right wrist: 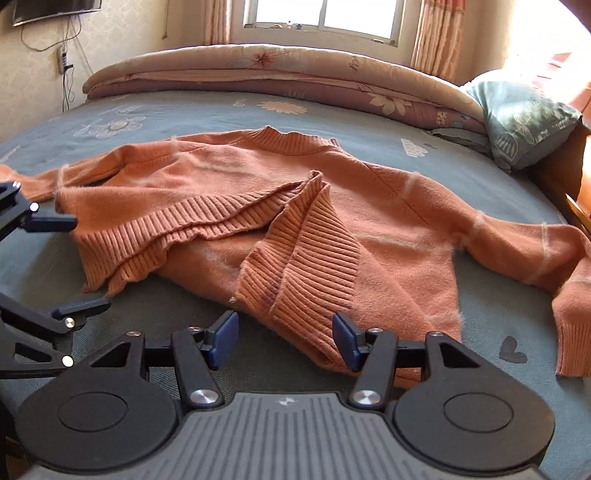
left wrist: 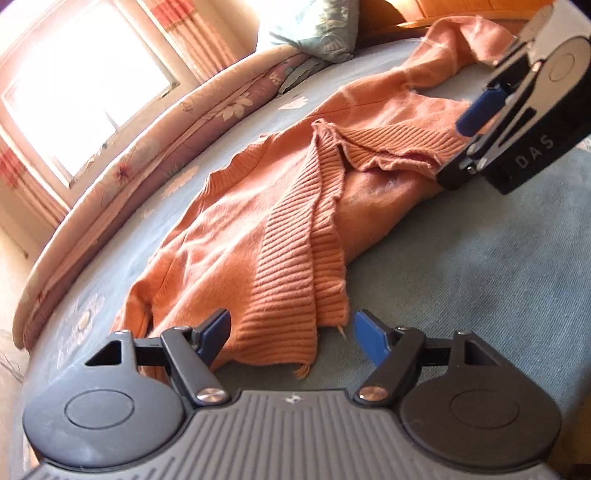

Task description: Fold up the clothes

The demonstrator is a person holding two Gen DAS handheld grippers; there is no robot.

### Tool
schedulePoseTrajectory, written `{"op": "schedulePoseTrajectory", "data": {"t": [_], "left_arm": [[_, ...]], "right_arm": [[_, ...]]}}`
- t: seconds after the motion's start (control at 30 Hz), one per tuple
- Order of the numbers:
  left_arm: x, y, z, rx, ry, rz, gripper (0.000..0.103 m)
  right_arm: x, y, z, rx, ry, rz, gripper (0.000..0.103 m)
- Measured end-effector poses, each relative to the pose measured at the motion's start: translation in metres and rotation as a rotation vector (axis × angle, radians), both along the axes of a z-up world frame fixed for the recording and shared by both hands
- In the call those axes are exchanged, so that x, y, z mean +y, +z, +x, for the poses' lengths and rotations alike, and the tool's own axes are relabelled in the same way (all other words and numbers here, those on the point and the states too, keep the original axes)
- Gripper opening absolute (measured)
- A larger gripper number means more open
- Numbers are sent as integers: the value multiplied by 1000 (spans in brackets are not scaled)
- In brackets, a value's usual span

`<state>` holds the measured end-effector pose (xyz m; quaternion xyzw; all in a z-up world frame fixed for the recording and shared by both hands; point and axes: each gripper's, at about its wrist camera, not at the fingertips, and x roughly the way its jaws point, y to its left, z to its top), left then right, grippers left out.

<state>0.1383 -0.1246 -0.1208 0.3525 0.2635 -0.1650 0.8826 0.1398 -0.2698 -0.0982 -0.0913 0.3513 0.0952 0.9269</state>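
Ahead of both grippers, an orange knit sweater (right wrist: pixel 280 206) lies rumpled on the grey-blue bedsheet (right wrist: pixel 192 118). Spread wide and pinching nothing, the right gripper (right wrist: pixel 284 338) has the folded ribbed hem (right wrist: pixel 306 258) just in front of its blue pads. Likewise spread, the left gripper (left wrist: pixel 291 338) hovers over another hem corner. Only the right wrist view shows the collar (right wrist: pixel 291 142), a wall-mounted screen (right wrist: pixel 55 11) and the left gripper's side profile; the left view alone catches the right gripper from outside.
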Motion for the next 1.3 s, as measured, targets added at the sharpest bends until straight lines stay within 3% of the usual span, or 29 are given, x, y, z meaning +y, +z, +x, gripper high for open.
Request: {"op": "schedulePoseTrajectory", "data": {"t": [0.07,0.23,0.5,0.63,0.77,0.87,0.9,1.0,1.07,1.13,1.3], "left_arm": [[-8,-7,2,-24,-37,8,75],[-18,-16,9,-105,-76,38,75],[3,-3,18,-149,47,47,77],[8,0,15,-172,80,45,77],[5,1,11,-265,109,73,77],[5,2,18,-238,135,54,76],[5,1,19,-229,137,51,74],[1,-5,19,-218,109,78,64],[1,-6,19,-202,98,66,45],[5,-2,21,-170,107,26,30],[13,7,21,-145,124,-24,10]], "right_arm": [[7,-3,2,-12,15,-39,66],[17,-12,13,-46,28,-147,67],[4,4,11,-133,-37,-214,65],[3,-4,14,-90,-34,-173,65],[17,-15,15,-90,-36,-220,62],[20,-15,18,-100,-64,-226,60],[21,-15,20,-105,-75,-236,58],[25,-20,23,-87,-73,-256,41],[29,-26,25,-54,-54,-261,20],[28,-24,23,-62,-56,-252,15],[17,-9,14,-75,-54,-227,10]]}}
